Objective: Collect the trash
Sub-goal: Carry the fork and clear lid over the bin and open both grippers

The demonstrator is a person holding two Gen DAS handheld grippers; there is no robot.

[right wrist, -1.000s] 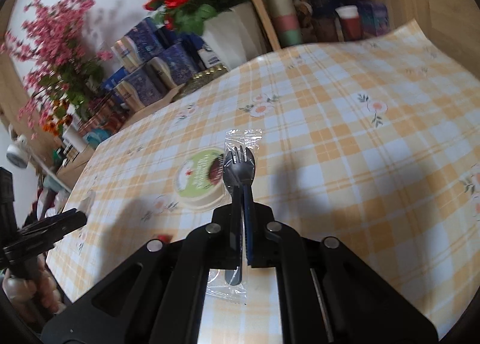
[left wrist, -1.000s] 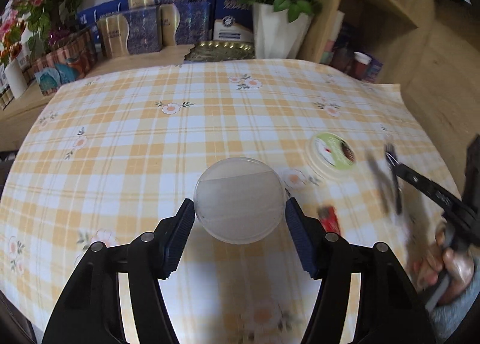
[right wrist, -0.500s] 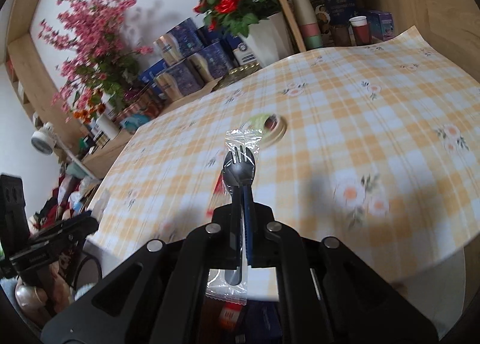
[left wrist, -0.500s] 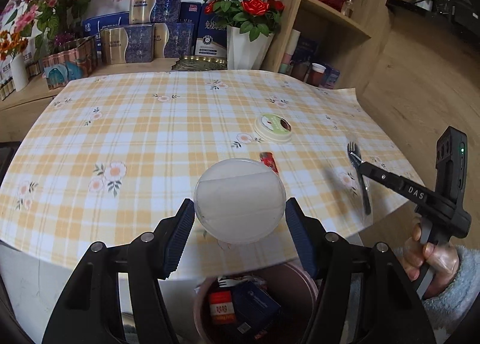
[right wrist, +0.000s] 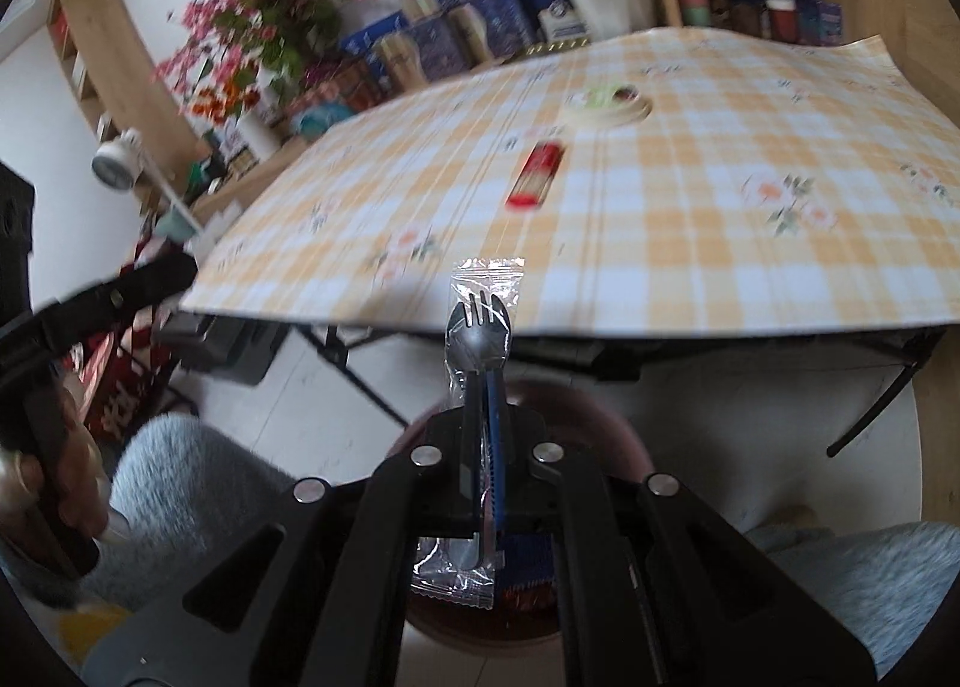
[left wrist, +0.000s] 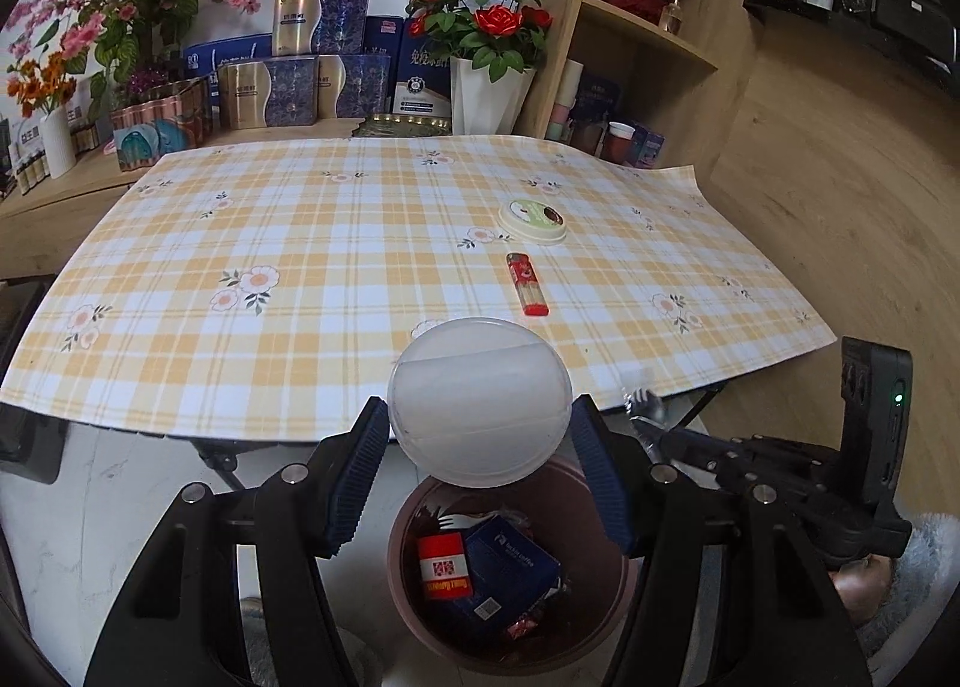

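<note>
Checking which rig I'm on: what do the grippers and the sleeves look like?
Both the left gripper and the right gripper are matte black, with silver rivets and ribbed blue pads. A green light glows on the right unit's upright block. The sleeves are fuzzy, pale grey-blue.

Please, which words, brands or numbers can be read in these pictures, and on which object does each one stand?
"luckin coffee" (it seems): dark blue carton in the brown round bin.
Too small or blurred: red and white packet, blue and gold gift boxes, red lighter, round green-topped lid.
</note>
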